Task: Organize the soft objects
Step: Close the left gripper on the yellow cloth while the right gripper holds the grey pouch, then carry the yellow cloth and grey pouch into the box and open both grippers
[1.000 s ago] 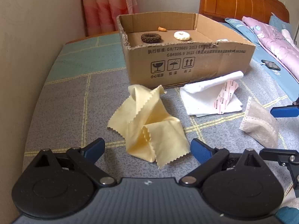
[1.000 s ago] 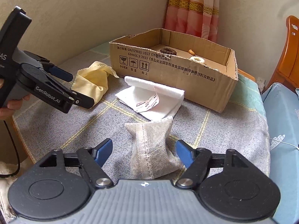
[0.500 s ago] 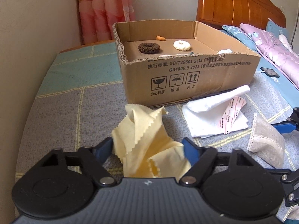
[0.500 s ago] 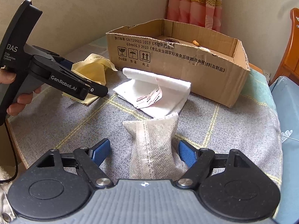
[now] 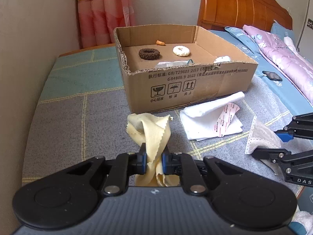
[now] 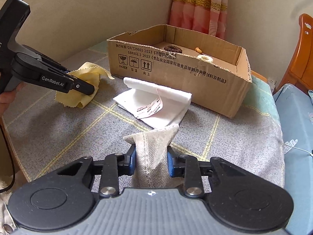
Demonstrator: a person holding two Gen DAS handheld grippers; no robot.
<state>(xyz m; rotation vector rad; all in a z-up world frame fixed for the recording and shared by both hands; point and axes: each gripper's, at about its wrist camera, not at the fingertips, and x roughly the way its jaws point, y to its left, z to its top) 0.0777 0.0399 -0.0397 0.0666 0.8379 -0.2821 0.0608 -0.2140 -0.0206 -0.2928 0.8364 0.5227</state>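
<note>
Left wrist view: your left gripper (image 5: 153,161) clamps the yellow cloth (image 5: 150,131). Your right gripper (image 6: 151,161), jaws just closing, pinches the grey mesh pouch (image 6: 154,146) on the bedspread (image 6: 58,129).

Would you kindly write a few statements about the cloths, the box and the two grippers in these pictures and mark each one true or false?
1. The left gripper is shut on the yellow cloth. True.
2. The right gripper has a mesh pouch between its pads. True; its jaws have just been closing on it.
3. The white cloth lies inside the cardboard box. False: it lies on the bedspread in front of the box.
4. The box is empty. False: a brown scrunchie and a white scrunchie lie in it, among other small items.
5. The white cloth is held by a gripper. False: neither touches it.
</note>
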